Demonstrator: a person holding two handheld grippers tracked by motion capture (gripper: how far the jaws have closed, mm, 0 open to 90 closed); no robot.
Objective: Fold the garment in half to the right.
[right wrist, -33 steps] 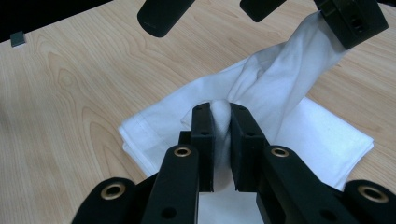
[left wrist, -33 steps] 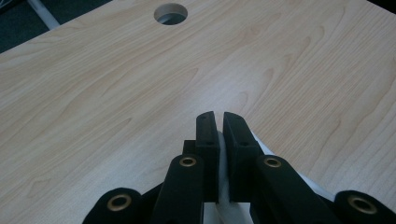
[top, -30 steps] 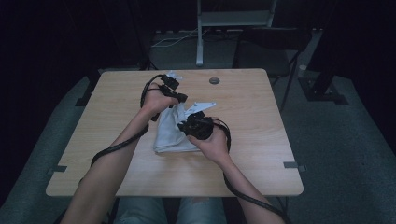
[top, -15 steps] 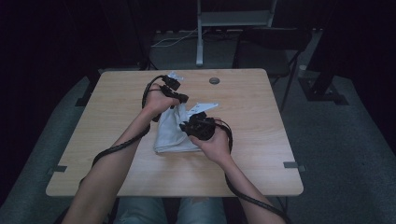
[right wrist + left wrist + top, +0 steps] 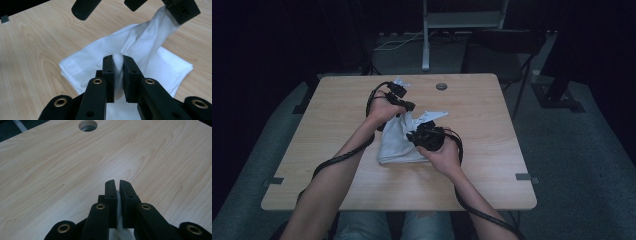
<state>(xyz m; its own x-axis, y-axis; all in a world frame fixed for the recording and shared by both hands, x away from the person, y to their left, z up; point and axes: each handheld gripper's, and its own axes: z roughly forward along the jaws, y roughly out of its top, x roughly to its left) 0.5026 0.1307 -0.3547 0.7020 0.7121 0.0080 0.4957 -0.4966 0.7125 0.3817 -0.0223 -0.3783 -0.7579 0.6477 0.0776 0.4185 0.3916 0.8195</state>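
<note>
The wooden table (image 5: 337, 130) carries a white cloth (image 5: 394, 145) near its middle, part folded flat, part pulled up between 2 grippers. The left gripper (image 5: 117, 185) has its jaws closed tight on a thin edge of cloth; the right gripper (image 5: 118, 61) pinches a thicker bunched fold, jaws nearly closed. The stretch between them looks twisted (seen from the right gripper view), so pulling apart could tug the thin edge free or drag the folded part out of shape.

Left gripper (image 5: 404, 103) clamped, raised – right gripper (image 5: 421, 136) pinched, lower
</note>
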